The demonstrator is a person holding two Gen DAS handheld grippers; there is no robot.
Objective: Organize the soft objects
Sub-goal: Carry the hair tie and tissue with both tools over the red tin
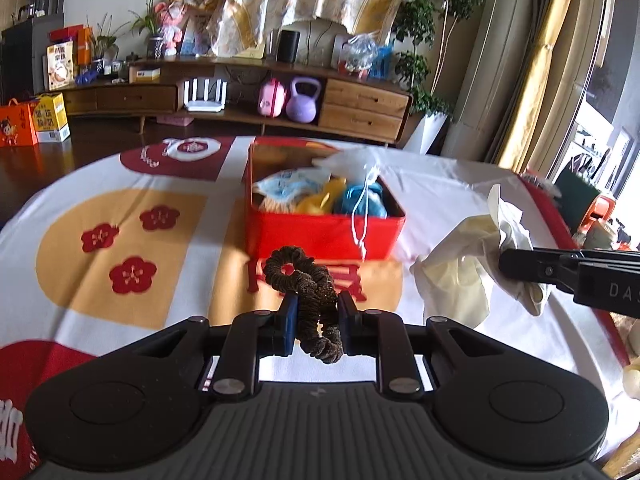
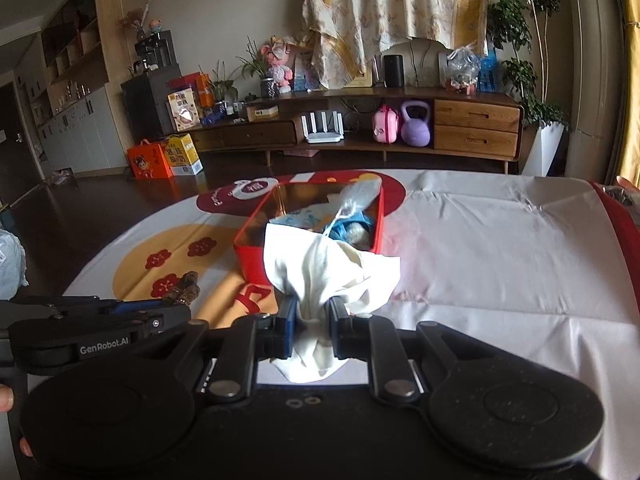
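Note:
My left gripper is shut on a dark brown hair scrunchie and holds it above the tablecloth, in front of the red box. The open box holds several soft items, among them a blue one, a yellow one and a clear drawstring bag. My right gripper is shut on a bunched white cloth, lifted in front of the red box. The cloth also shows at the right in the left wrist view. The scrunchie shows at the left in the right wrist view.
A white tablecloth with red and orange prints covers the table. Beyond the table's far edge stands a long wooden TV cabinet with a purple kettlebell. Curtains and potted plants are at the right.

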